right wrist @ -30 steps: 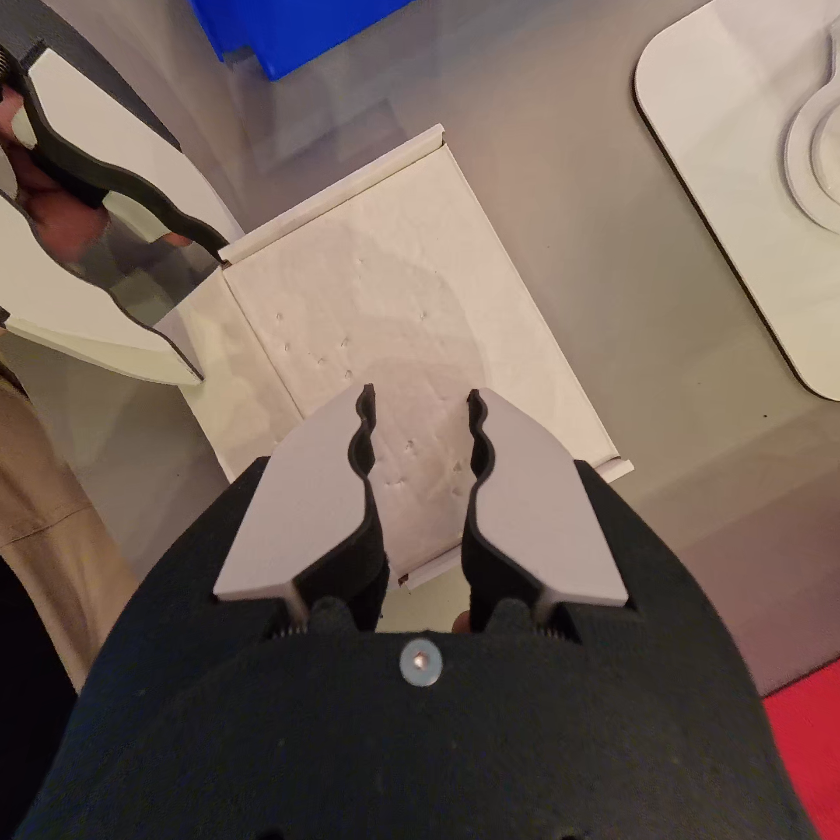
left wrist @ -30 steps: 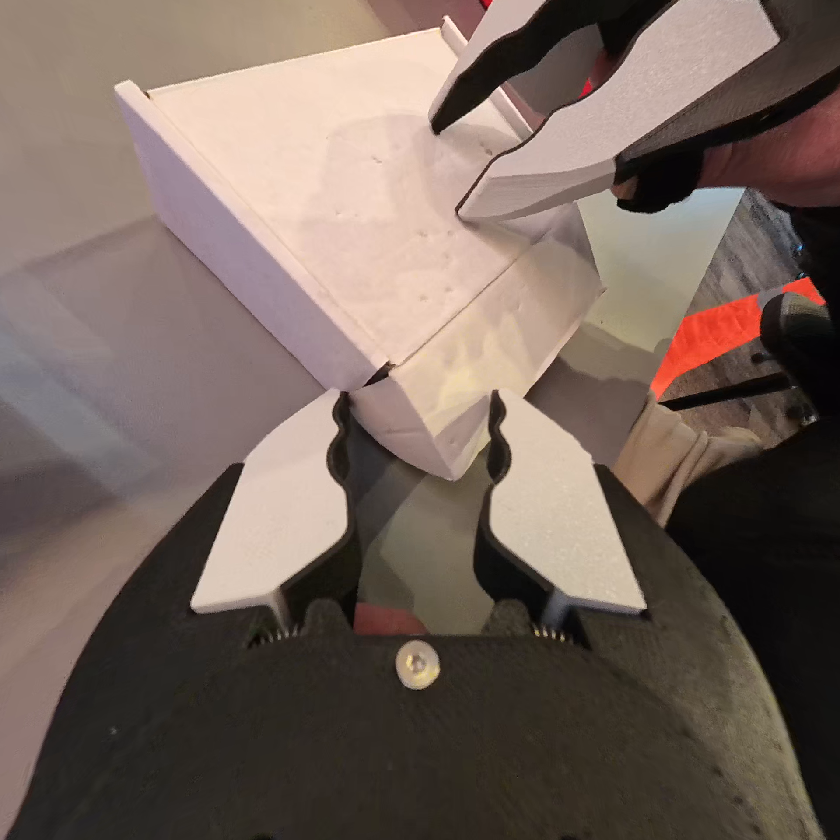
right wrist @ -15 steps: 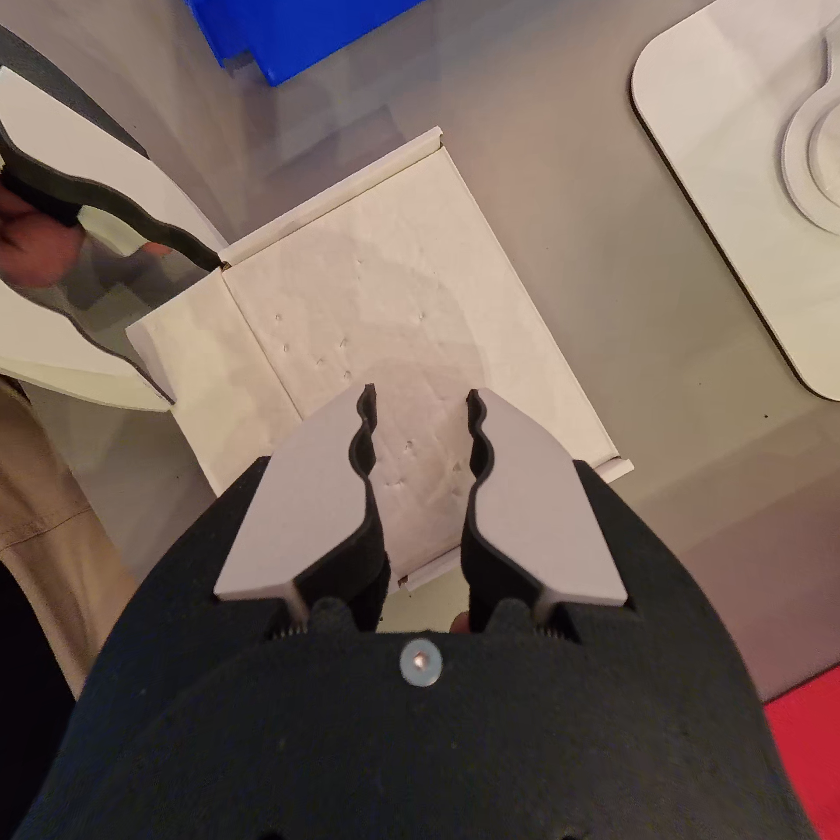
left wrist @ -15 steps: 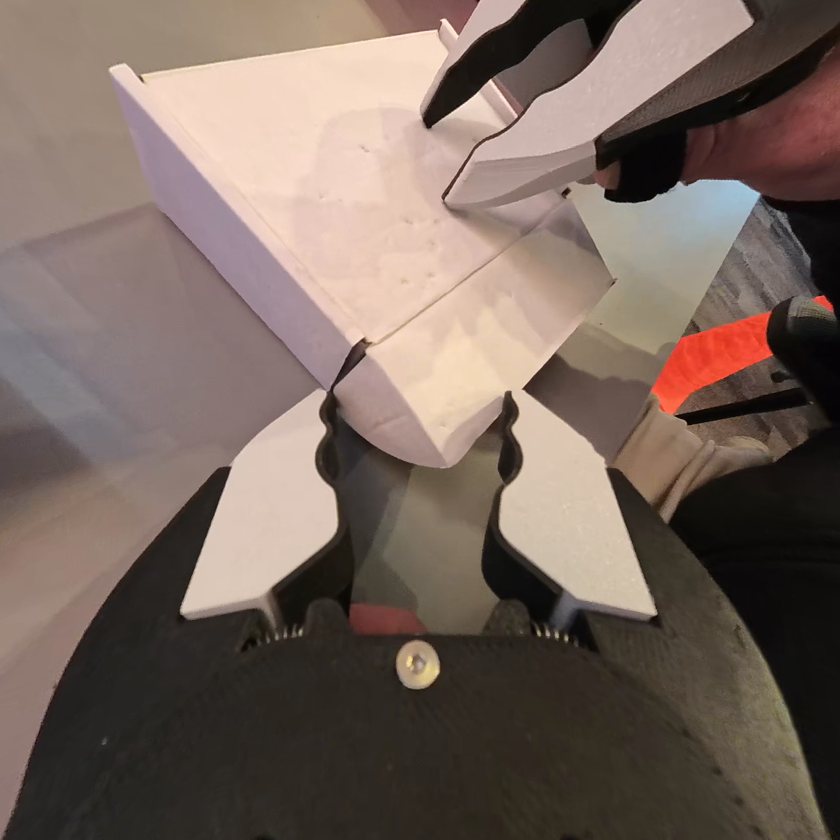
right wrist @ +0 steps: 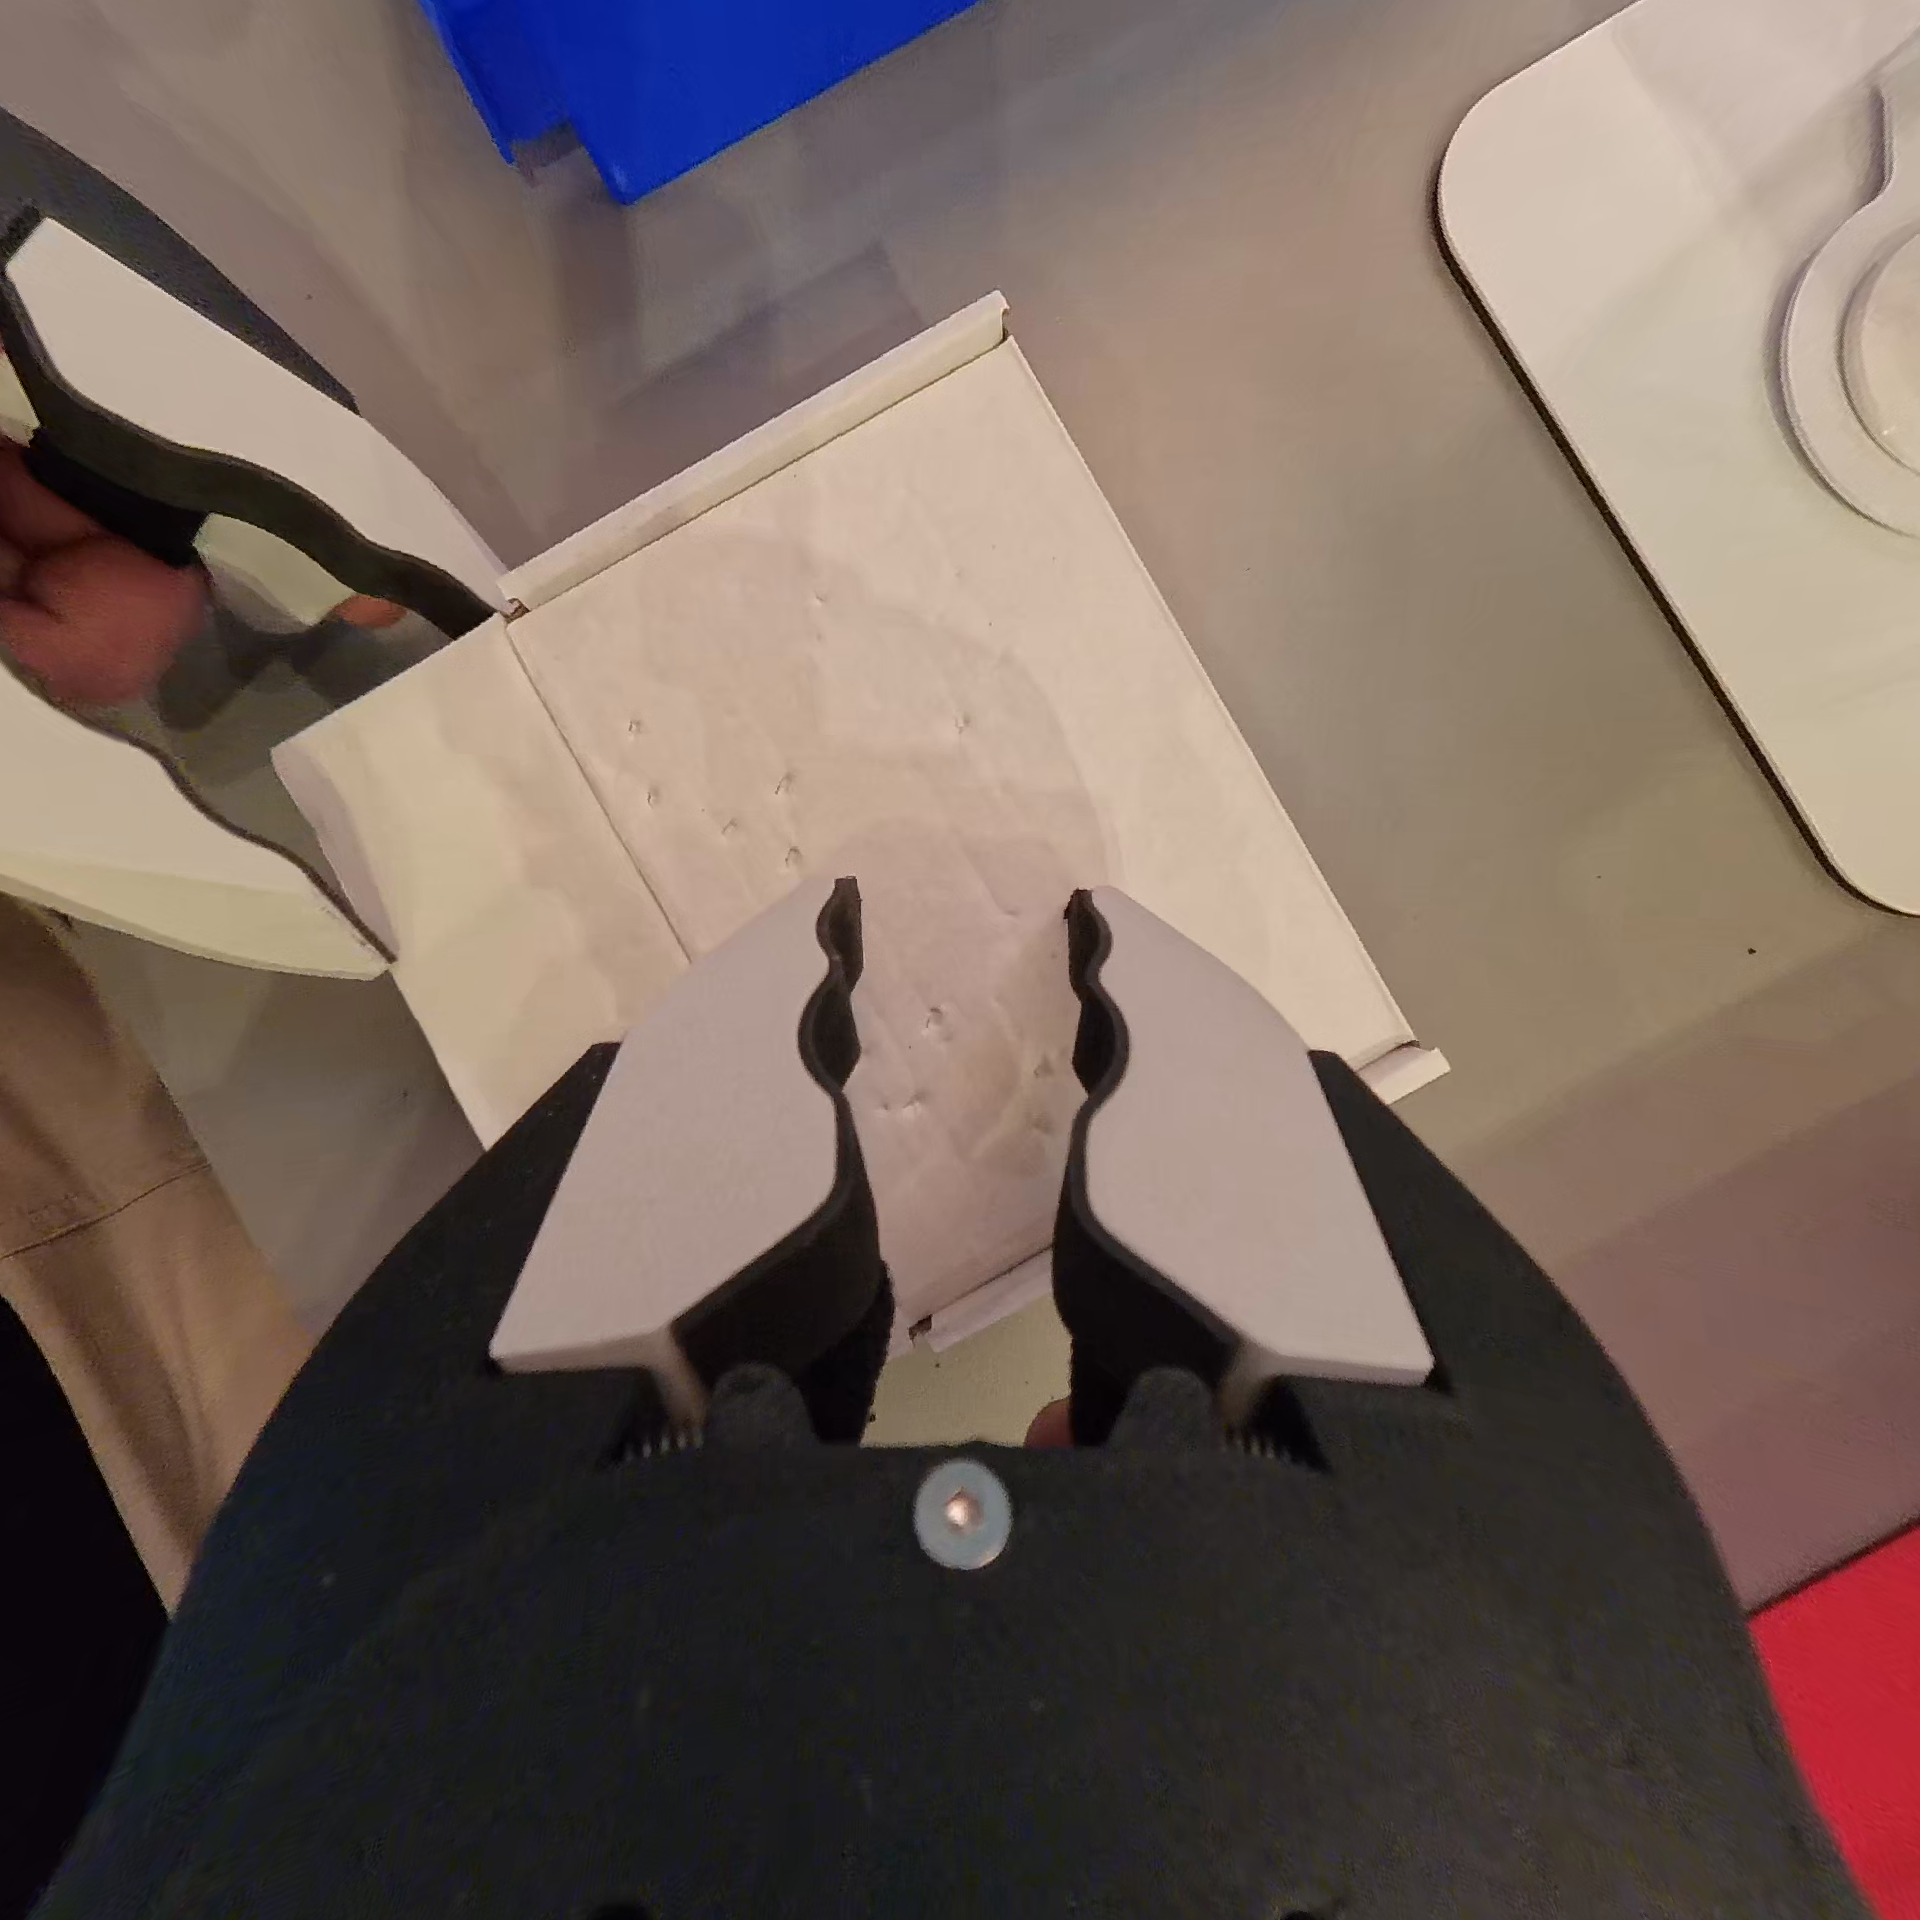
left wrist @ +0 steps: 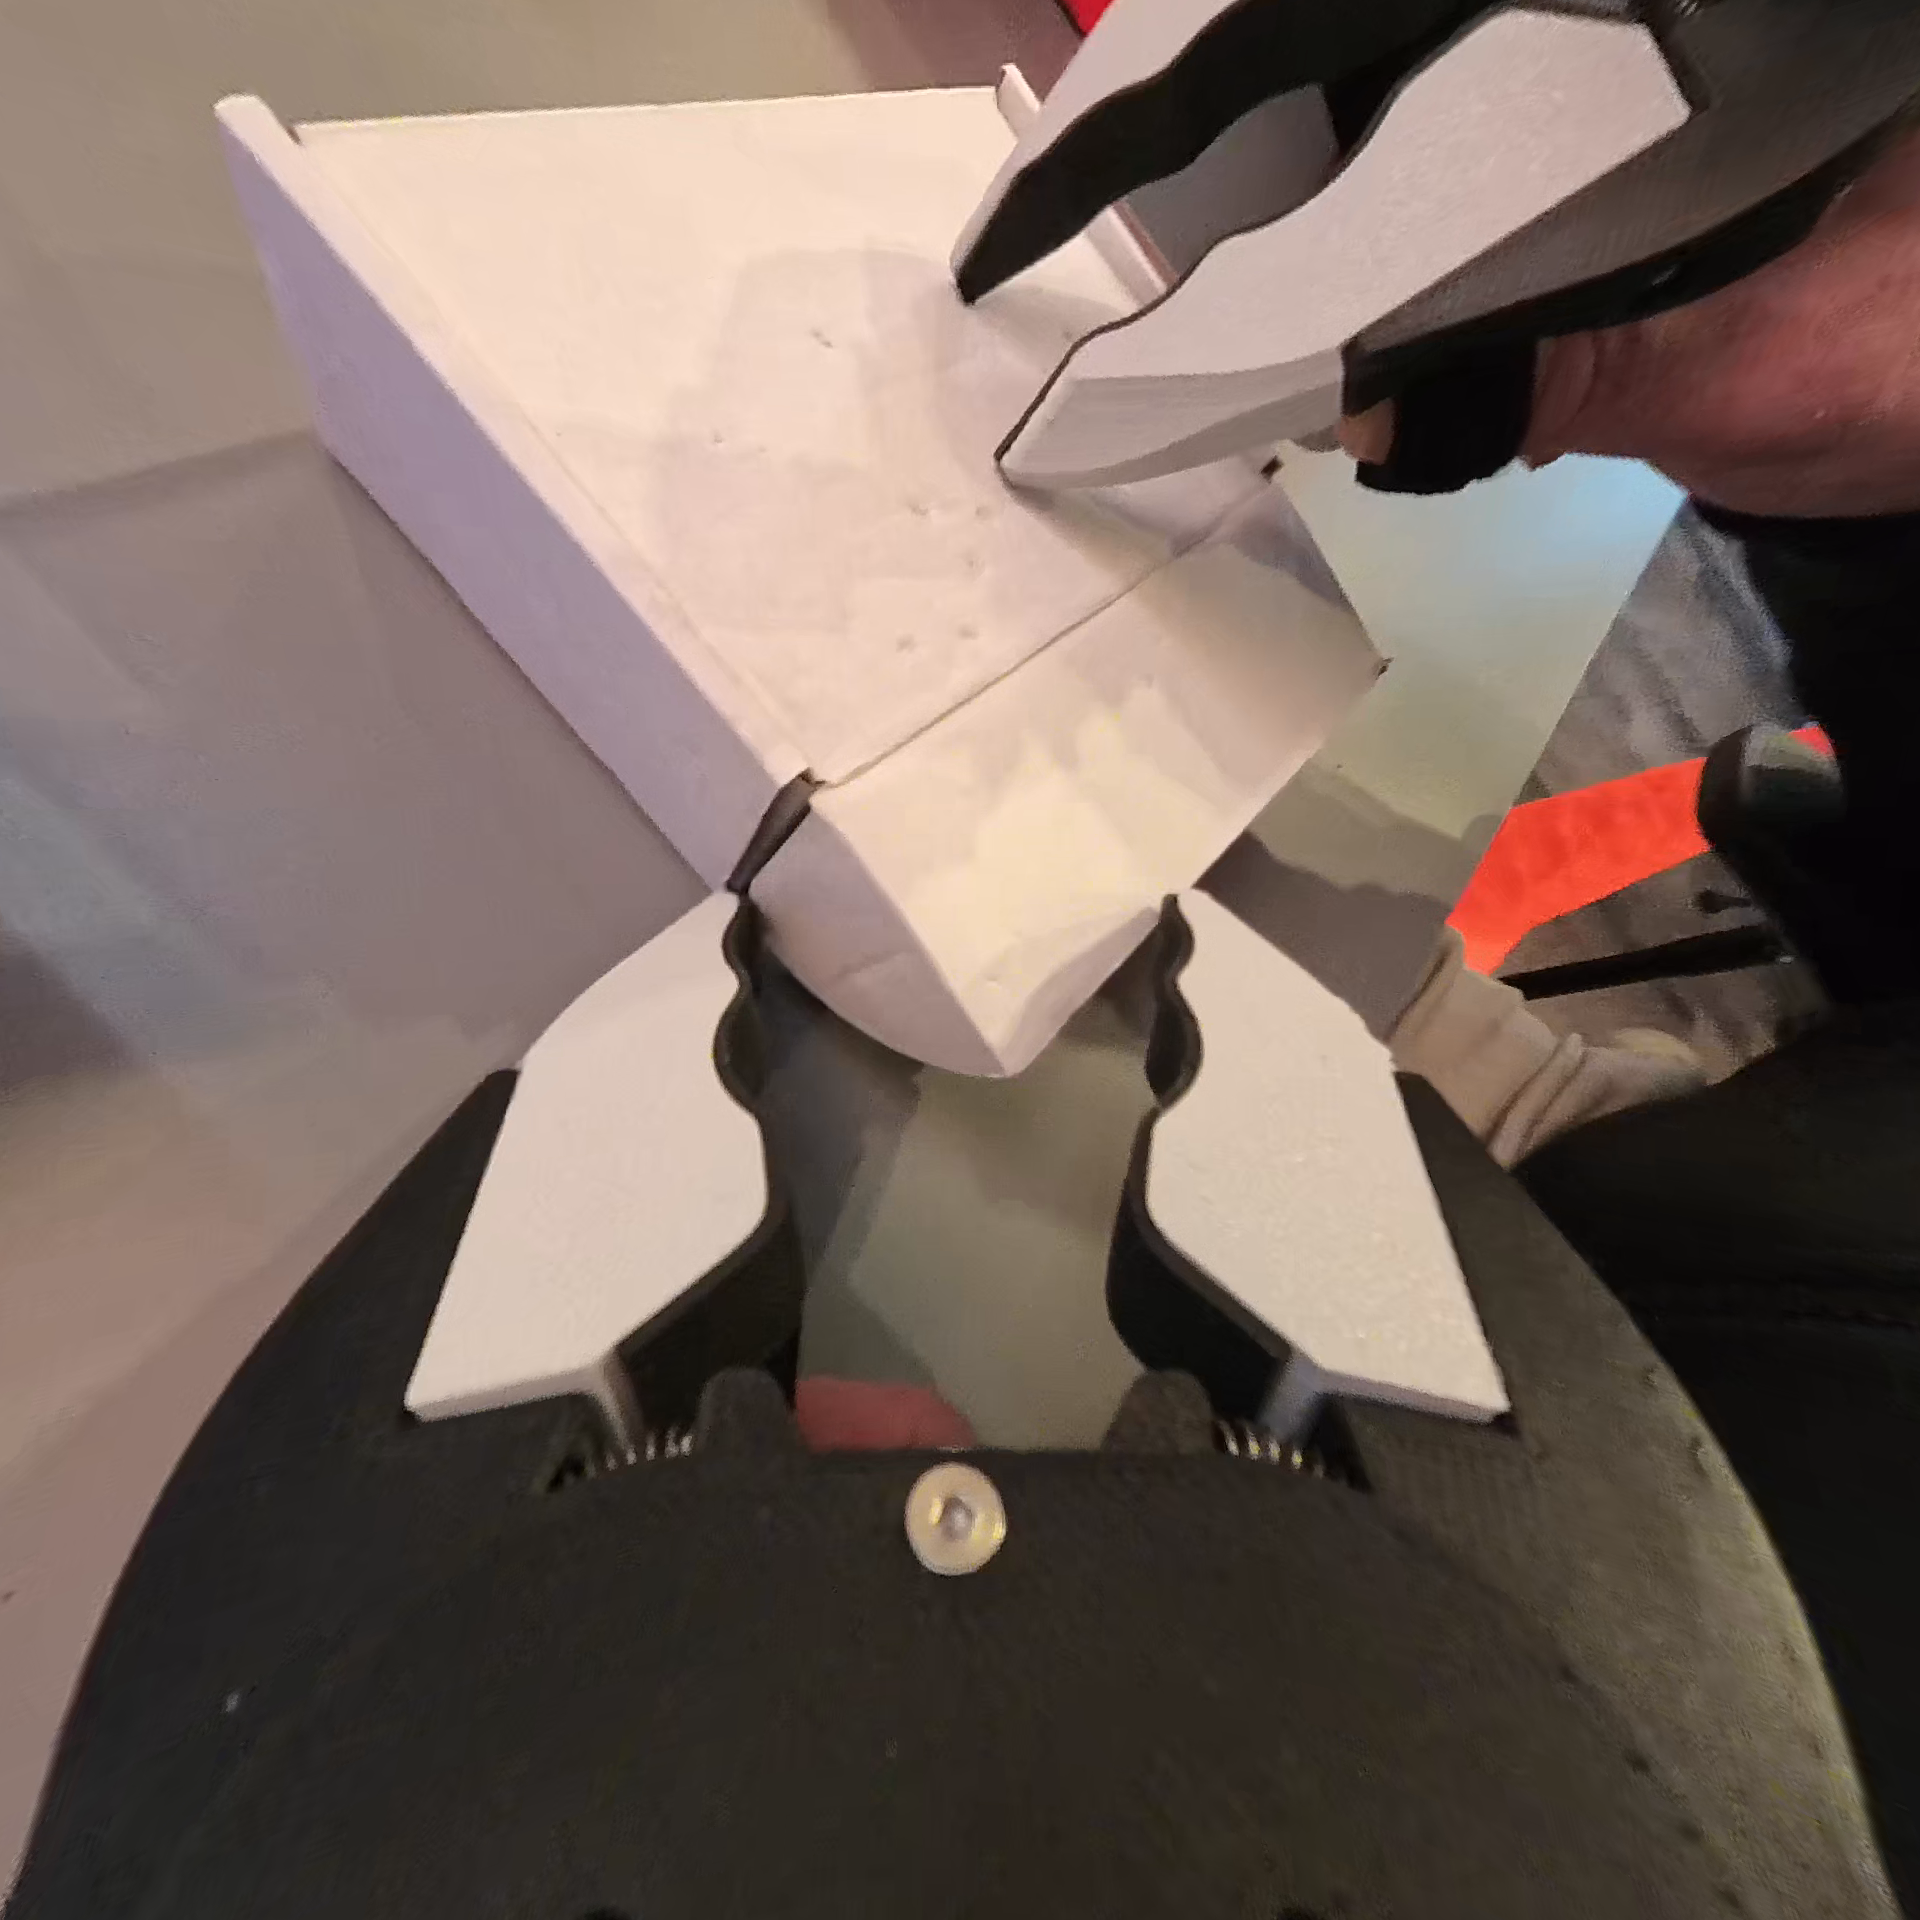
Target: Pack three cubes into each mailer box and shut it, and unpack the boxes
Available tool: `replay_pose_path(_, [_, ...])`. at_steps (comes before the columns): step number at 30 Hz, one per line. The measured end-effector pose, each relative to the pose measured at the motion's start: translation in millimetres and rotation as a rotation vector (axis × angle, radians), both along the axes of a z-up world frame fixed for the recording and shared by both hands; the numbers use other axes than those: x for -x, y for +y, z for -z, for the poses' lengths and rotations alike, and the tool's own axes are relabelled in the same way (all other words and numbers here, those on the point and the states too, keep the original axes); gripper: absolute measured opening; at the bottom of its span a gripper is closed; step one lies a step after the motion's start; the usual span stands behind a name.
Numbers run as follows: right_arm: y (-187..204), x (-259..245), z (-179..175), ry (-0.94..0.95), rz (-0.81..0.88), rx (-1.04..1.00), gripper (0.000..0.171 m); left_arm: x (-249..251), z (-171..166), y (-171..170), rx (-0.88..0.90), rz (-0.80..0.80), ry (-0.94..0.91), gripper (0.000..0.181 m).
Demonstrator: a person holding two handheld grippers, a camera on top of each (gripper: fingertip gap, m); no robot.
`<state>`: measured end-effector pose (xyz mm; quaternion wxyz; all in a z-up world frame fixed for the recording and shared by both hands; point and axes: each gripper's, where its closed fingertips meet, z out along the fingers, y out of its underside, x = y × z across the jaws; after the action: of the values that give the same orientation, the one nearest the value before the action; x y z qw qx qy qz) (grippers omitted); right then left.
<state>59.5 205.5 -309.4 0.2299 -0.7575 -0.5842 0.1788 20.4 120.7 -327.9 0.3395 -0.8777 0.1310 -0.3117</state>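
Black gripper bodies, white fingers (left wrist: 623, 1164) with wavy black pads, silver screw (left wrist: 954, 1519).

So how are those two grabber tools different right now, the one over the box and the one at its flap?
The right gripper hangs above the mailer box lid, jaws open a little. The left gripper sits at the front flap, jaws spread wider, straddling the flap's corner. Both have white fingers and hold nothing.

The mailer box (right wrist: 914, 727) lies on the surface (right wrist: 1299, 499) with its lid down and its front flap (right wrist: 468, 862) sticking out toward the left claw (right wrist: 343, 790), the right claw (right wrist: 961, 904) over the lid, a bin (right wrist: 665, 73) behind, a board (right wrist: 1662, 416) to the right.
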Motion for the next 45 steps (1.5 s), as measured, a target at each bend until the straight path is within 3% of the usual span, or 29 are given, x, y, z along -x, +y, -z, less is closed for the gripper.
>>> replay_pose_path(1, [0.2, 0.0, 0.0, 0.001, 0.000, 0.000, 0.038, 1.1, 0.2, -0.6, -0.007, -0.003, 0.008, 0.072])
replay_pose_path(17, [2.3, 0.0, 0.0, 0.000, 0.002, -0.009, 0.034, -2.3, 17.7, 2.7, 0.019, 0.017, 0.139, 0.064])
replay_pose_path(27, [2.6, 0.1, -0.1, -0.005, 0.001, -0.012, 0.034, 18.5, 25.5, 10.9, -0.016, -0.032, 0.350, 0.093])
replay_pose_path(30, [2.7, 0.2, -0.1, -0.004, 0.001, -0.011, 0.034, 22.9, 29.9, 15.3, -0.042, -0.018, 0.431, 0.093])
replay_pose_path(36, [2.9, 0.1, -0.2, -0.003, -0.001, -0.011, 0.034, 17.5, 30.5, 18.5, -0.078, 0.042, 0.453, 0.080])
replay_pose_path(45, [2.2, -6.2, -12.2, 0.054, 0.015, 0.054, 0.040, 20.3, 29.5, 19.8, -0.090, 0.042, 0.439, 0.077])
